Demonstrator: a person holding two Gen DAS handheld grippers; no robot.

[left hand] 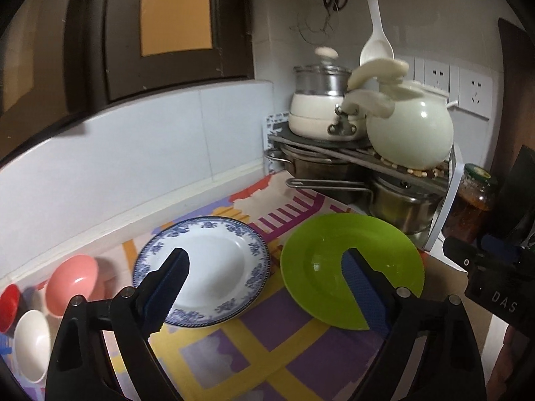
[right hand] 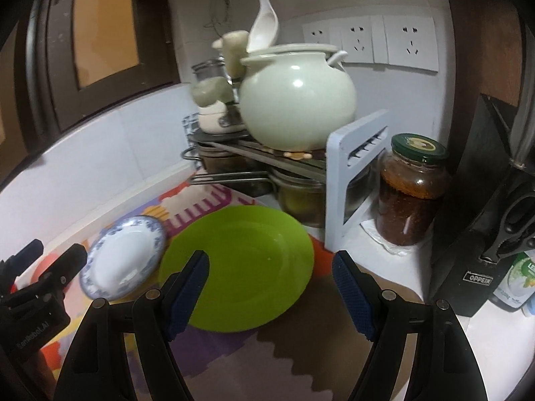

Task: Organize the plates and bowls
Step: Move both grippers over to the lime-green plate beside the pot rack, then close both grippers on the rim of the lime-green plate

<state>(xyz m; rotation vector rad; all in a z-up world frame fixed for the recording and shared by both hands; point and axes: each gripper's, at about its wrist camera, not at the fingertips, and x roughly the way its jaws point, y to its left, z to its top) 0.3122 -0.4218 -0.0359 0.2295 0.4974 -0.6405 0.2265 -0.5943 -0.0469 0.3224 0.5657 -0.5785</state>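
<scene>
Plates lie side by side at frame centre on the patterned mat: blue-and-white floral china plate (left hand: 201, 270), lime-green plastic plate (left hand: 347, 264). Left gripper (left hand: 264, 284) and right gripper (right hand: 269, 287) gape apart, holding nothing. Black block (right hand: 481, 254), lower right, reads "OPPEIN"

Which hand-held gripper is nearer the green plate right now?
Right. The right hand-held gripper hangs open at the green plate, one finger over its near rim. The left hand-held gripper is open beside it, straddling the gap toward the blue-patterned plate.
</scene>
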